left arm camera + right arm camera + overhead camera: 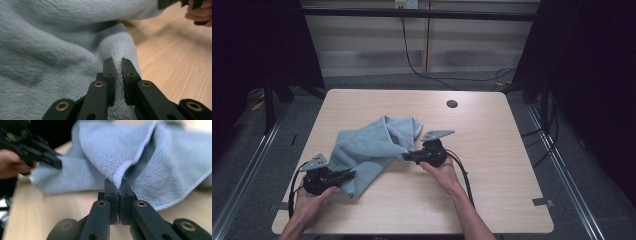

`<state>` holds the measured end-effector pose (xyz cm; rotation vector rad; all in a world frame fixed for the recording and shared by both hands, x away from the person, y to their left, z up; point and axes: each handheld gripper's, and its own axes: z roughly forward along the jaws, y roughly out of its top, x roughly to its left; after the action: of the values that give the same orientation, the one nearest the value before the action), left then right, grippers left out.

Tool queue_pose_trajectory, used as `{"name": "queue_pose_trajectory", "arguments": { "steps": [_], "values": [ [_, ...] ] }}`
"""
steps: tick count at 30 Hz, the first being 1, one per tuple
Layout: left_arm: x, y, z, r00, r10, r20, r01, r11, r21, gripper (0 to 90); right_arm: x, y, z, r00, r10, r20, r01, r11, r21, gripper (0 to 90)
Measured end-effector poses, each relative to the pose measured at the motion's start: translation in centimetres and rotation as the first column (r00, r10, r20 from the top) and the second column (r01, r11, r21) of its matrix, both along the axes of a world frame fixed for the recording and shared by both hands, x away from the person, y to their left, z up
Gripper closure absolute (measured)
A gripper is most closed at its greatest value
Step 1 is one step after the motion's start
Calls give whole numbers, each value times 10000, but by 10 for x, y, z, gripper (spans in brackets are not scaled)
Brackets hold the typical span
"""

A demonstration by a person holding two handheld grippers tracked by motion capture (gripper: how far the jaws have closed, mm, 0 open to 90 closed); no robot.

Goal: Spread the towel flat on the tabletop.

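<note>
A: What's nearest the person?

B: The left gripper, jaws clamped on the near hem of a rumpled pale blue terry towel.

A: And beyond that?

B: The right gripper pinches the towel's right edge. The towel lies mid-table on the light wooden table. Both grips look set; spreading or folding appears undone.
</note>
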<state>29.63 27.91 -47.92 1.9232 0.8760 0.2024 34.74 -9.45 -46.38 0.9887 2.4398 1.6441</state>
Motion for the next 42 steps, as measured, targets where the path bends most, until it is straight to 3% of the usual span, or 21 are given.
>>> {"name": "queue_pose_trajectory", "arguments": {
  "steps": [5, 7, 12, 15, 17, 19, 20, 21, 23, 25, 26, 27, 28, 30, 31, 32, 33, 35, 37, 38, 42],
  "values": [
    [-4, 4, 25, 9984, 127, 550, -72, 9950, -995, 841, -4, -22, 34, 9966, -396, 716, 358, 9979, 544, 880],
    [-7, 6, 45, 9955, 119, 937, 35, 9867, -1627, 841, -5, -35, 50, 9930, -603, 1014, 522, 9954, 802, 881],
    [-8, 3, 73, 9887, 138, 1494, 226, 9707, -2391, 840, -10, -47, 79, 9839, -796, 1603, 621, 9919, 1111, 881],
    [-6, 1, 99, 9819, 70, 1893, 482, 9572, -2855, 840, -13, -55, 106, 9721, -973, 2132, 699, 9887, 1327, 882],
    [-4, -1, 118, 9723, 110, 2336, 588, 9552, -2900, 840, -15, -60, 132, 9573, -1126, 2663, 731, 9854, 1539, 882],
    [1, -6, 140, 9646, -39, 2638, 956, 9372, -3355, 840, -16, -64, 147, 9490, -1230, 2903, 772, 9834, 1642, 882],
    [1, -6, 140, 9646, -39, 2638, 956, 9372, -3355, 840, -16, -64, 147, 9490, -1230, 2903, 772, 9834, 1642, 882],
    [2, -8, 146, 9597, 18, 2810, 935, 9409, -3255, 840, -17, -68, 160, 9399, -1424, 3102, 879, 9792, 1830, 882],
    [5, -10, 156, 9606, -77, 2778, 1213, 9109, -3945, 840, -18, -70, 166, 9360, -1468, 3199, 891, 9781, 1883, 882],
    [6, -16, 166, 9428, 39, 3333, 1179, 9313, -3445, 840, -19, -73, 175, 9270, -1666, 3361, 1013, 9739, 2034, 882],
    [10, -18, 165, 9489, 26, 3156, 1209, 9207, -3710, 838, -16, -74, 178, 9237, -1813, 3374, 1109, 9698, 2174, 882],
    [15, -20, 162, 9535, 133, 3011, 1036, 9238, -3687, 837, -13, -73, 176, 9258, -1864, 3289, 1158, 9680, 2226, 881],
    [20, -21, 156, 9553, 379, 2931, 671, 9380, -3402, 837, -13, -73, 176, 9258, -1864, 3289, 1158, 9680, 2226, 881],
    [31, -23, 135, 9730, 469, 2262, 361, 9363, -3493, 834, -4, -70, 161, 9344, -1944, 2985, 1438, 9725, 1832, 879],
    [35, -25, 122, 9774, 474, 2060, 208, 9482, -3170, 831, 2, -68, 150, 9422, -1932, 2739, 1537, 9752, 1595, 879],
    [46, -24, 92, 9904, 738, 1168, -354, 9528, -3015, 823, 12, -64, 121, 9548, -2005, 2196, 1837, 9784, 948, 873],
    [46, -24, 92, 9904, 738, 1168, -354, 9528, -3015, 818, 12, -64, 121, 9548, -2005, 2196, 1837, 9784, 948, 873],
    [54, -20, 63, 9928, 1080, 524, -911, 9623, -2563, 810, 22, -62, 88, 9702, -1958, 1428, 1865, 9795, 759, 867],
    [61, -14, 38, 9908, 1323, -287, -1352, 9573, -2555, 778, 30, -62, 59, 9741, -2130, 762, 2111, 9769, 322, 840],
    [62, -11, 21, 9851, 1580, -676, -1686, 9644, -2037, 679, 34, -63, 36, 9717, -2350, 225, 2352, 9719, -57, 779],
    [56, -4, 16, 9843, 1552, -845, -1698, 9629, -2097, 510, 33, -68, 18, 9693, -2455, -107, 2448, 9685, -449, 664]
  ]
}}
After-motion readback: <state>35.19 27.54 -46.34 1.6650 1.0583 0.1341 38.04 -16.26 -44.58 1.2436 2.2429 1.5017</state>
